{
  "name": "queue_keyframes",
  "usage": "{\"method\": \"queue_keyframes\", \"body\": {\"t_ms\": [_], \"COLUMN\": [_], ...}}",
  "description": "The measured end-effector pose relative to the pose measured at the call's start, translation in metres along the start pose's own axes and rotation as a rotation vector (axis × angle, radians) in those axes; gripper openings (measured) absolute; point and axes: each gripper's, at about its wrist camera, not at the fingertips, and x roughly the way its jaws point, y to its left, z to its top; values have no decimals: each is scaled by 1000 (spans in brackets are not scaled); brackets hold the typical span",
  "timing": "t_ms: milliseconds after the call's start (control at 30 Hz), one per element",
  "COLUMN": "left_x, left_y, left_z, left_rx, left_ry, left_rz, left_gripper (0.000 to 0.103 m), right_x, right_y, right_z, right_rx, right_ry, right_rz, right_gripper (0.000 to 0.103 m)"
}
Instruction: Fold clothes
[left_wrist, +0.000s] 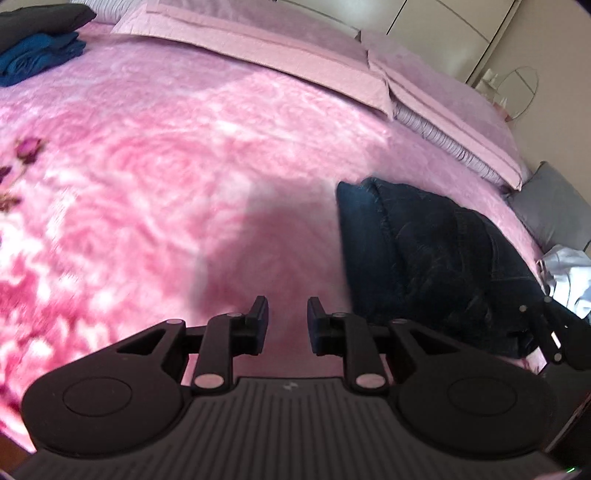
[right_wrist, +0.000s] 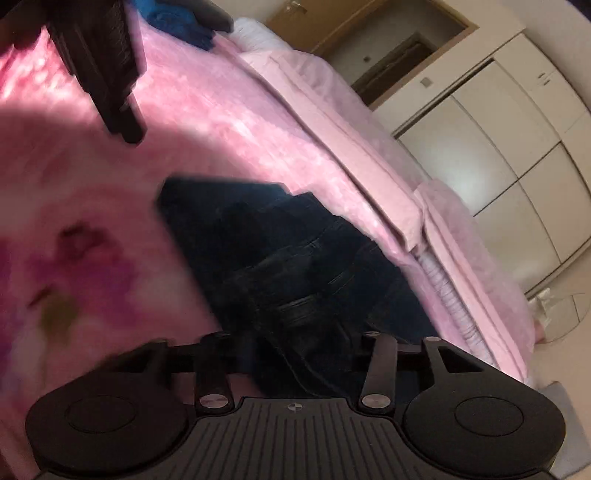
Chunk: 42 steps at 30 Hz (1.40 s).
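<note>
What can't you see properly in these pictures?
- Right tool: in the right wrist view the dark jeans cover its fingertips, so open or shut is unclear.
- Blanket pattern: blurred in the right wrist view.
- White cloth: cut off by the left wrist view's edge.
- Folded pile: cut off at the corner there.

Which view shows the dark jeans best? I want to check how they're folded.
The left wrist view: the dark jeans lie whole and fairly sharp on the pink bedspread, to the right of the open left gripper. The right wrist view shows them closer but blurred, the near end hidden behind the gripper.
</note>
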Motion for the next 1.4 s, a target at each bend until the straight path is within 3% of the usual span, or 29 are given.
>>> {"method": "queue_keyframes", "body": {"t_ms": [33,200,300,633,667,700,733,967,1033,1233,1400], "left_x": [-2,-5,-11,-18,-17,-17,-16,-12,-11,-11,-9], "left_y": [2,0,-4,4,5,6,7,15,17,20,19], "left_z": [-2,-5,-8,-18,-18,-18,-18,-17,-17,-18,-18], "left_rx": [2,13,25,4,1,-3,-6,-32,-37,-40,-45], "left_ry": [4,1,2,14,13,12,10,-6,-5,-9,-12], "left_rz": [3,16,13,-7,-10,-13,-17,-42,-48,-62,-61], "left_gripper": [17,17,17,17,18,17,17,17,17,17,17], "right_x": [-4,-35,-44,3,6,7,9,-11,-13,14,8], "right_y": [5,-21,-18,9,9,4,-2,-56,-54,8,4], "right_z": [-1,2,-2,-6,-6,-4,-2,37,43,30,28], "right_rx": [4,158,117,-107,-111,-81,-43,241,268,118,118], "right_ry": [-4,-10,0,-30,-37,-46,-53,-250,-285,-160,-172], "right_rz": [-36,-12,-51,-63,-59,-24,2,-93,-53,40,42], "right_gripper": [45,46,46,45,44,23,14,9,9,9,9]}}
